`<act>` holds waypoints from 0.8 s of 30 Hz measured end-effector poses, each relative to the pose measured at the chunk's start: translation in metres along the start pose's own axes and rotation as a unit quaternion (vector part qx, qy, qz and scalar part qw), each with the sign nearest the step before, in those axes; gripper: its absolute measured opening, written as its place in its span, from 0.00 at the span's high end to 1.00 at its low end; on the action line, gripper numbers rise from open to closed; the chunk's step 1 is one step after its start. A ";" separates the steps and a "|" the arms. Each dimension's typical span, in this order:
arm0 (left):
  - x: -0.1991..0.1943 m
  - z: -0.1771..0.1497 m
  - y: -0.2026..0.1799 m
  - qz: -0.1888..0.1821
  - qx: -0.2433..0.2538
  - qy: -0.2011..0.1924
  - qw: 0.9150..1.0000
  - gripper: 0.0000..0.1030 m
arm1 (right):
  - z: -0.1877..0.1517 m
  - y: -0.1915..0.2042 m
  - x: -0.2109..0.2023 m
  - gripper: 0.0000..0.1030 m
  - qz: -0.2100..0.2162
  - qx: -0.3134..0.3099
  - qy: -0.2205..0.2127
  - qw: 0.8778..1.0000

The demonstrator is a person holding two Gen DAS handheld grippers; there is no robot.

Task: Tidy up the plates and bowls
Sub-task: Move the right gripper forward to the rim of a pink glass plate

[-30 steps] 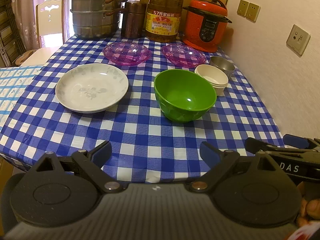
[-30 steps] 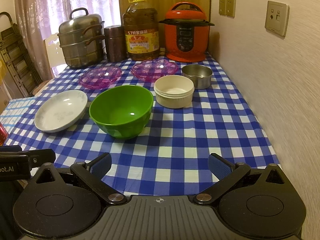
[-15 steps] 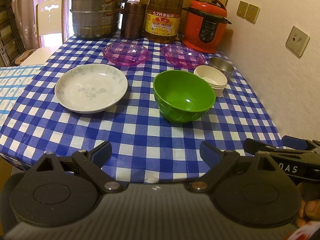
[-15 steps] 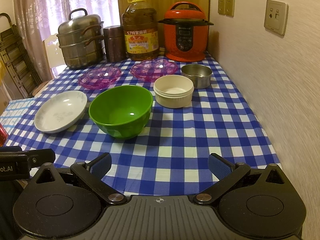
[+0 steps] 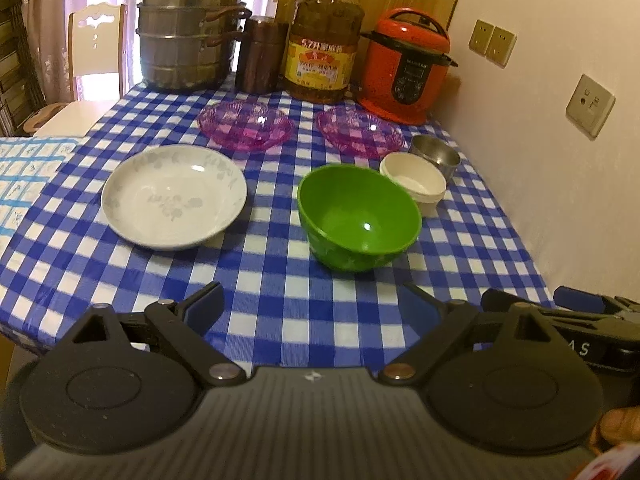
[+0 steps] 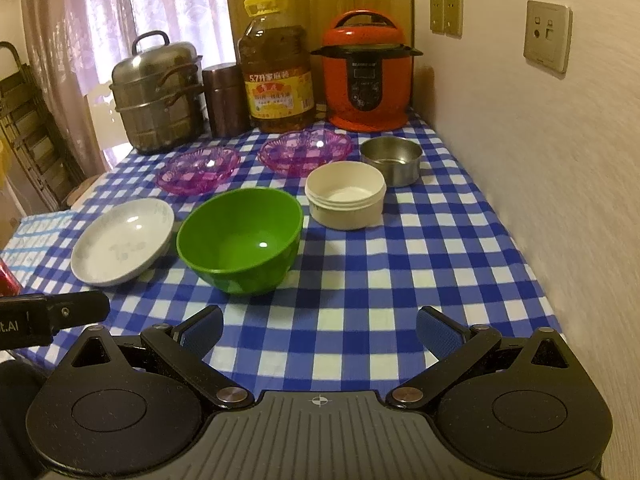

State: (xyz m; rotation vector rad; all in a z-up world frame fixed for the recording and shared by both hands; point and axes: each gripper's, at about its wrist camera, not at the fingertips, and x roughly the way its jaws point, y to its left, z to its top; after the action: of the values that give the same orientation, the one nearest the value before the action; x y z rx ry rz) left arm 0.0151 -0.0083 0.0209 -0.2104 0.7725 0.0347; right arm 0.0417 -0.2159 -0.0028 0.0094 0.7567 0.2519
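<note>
Centre of bench (image 5: 280, 280): white floral plate (image 5: 174, 196), likely heavy, brittle, best pinched at rim. Beside it: green bowl (image 5: 358, 216), probably light plastic, slick. Behind: cream bowl stack (image 6: 346, 194). Left hand-held gripper (image 5: 316, 308) and right hand-held gripper (image 6: 320, 328): spread, empty.

In the left wrist view the steel cup (image 5: 437, 157) is partly hidden behind the stacked white bowls (image 5: 414, 181), whose near side is covered by the green bowl (image 5: 359, 216). A red thing (image 6: 7, 282) is cut off by the right wrist view's left edge and cannot be identified.
</note>
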 end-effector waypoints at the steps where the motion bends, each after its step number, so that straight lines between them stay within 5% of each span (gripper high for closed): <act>1: 0.001 0.003 0.001 0.000 0.000 -0.003 1.000 0.10 | 0.002 -0.001 0.001 0.01 0.002 0.002 -0.001 1.000; 12: 0.018 0.062 0.005 -0.014 -0.007 -0.041 0.999 0.10 | 0.052 -0.012 0.022 0.01 0.011 0.027 -0.022 0.999; 24: 0.087 0.131 -0.003 -0.041 -0.030 -0.046 0.998 0.10 | 0.114 -0.047 0.072 0.01 0.008 0.061 -0.043 0.997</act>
State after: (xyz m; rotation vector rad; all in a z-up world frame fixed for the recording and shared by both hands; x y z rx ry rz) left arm 0.1681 0.0114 0.0515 -0.2958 0.6707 -0.0096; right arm 0.1807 -0.2360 0.0267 0.1416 0.6859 0.2189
